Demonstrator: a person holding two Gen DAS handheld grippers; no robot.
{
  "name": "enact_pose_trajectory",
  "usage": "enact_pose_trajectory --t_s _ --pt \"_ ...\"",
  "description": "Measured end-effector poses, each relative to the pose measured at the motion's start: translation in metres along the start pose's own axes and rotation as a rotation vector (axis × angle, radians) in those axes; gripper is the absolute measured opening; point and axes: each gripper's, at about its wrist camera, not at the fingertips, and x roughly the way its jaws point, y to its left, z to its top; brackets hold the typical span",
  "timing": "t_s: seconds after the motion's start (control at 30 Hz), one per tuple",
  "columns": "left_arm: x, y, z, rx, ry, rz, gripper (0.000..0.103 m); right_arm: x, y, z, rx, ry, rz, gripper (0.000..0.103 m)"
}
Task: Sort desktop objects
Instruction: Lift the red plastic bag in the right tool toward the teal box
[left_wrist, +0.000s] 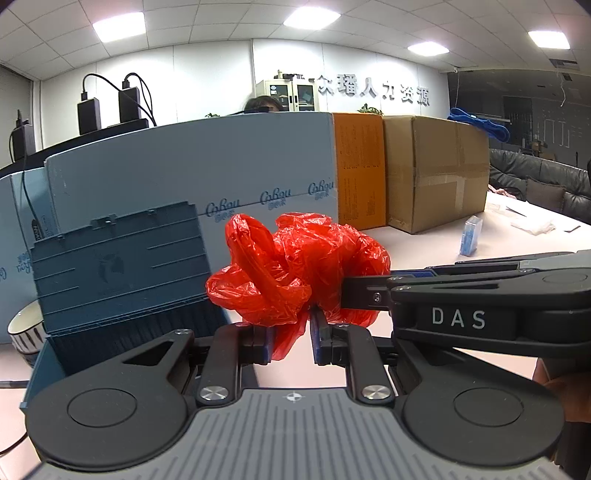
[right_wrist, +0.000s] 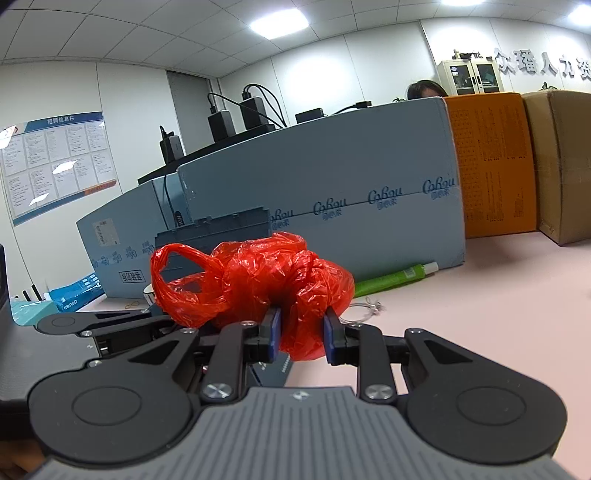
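Note:
A crumpled red plastic bag (left_wrist: 295, 269) hangs in the air between both grippers. My left gripper (left_wrist: 291, 338) has its jaws close together with a loose tail of the bag between them. My right gripper (right_wrist: 301, 334) is shut on the bag (right_wrist: 258, 284), its blue pads pressing the bag's lower bulge. In the left wrist view the right gripper (left_wrist: 347, 291) reaches in from the right into the bag's side. A dark blue plastic box (left_wrist: 122, 266) with its lid up stands at the left, just behind the bag.
A grey Cabou carton (left_wrist: 221, 170), an orange carton (left_wrist: 360, 166) and a brown cardboard box (left_wrist: 439, 170) line the back of the pink table (right_wrist: 480, 314). A striped bowl (left_wrist: 26, 328), a green tube (right_wrist: 395, 277), a wire ring (right_wrist: 364, 310) and a small blue box (left_wrist: 471, 236) lie around.

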Motion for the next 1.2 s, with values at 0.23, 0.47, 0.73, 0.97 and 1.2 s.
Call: enact_pose_trajectory --t_s 0.23,0.47,0.73,0.97,1.2 --pt "-0.006 0.015 -0.002 0.006 -0.015 -0.004 0.015 0.004 0.014 -0.001 -0.002 -0.018 -0.008 0.028" --pt "-0.008 0.031 -0.006 0.011 -0.028 -0.021 0.015 0.009 0.029 -0.003 -0.002 -0.034 -0.027 0.028" --pt "-0.016 0.049 -0.010 0.011 -0.036 -0.021 0.015 0.016 0.048 -0.006 -0.005 -0.042 -0.037 0.028" --pt "-0.020 0.069 -0.015 0.005 -0.034 0.001 0.015 0.027 0.065 -0.008 -0.013 -0.043 -0.022 0.028" --pt "-0.025 0.091 -0.018 -0.018 -0.036 0.041 0.015 0.039 0.084 -0.006 -0.036 -0.034 0.009 0.028"
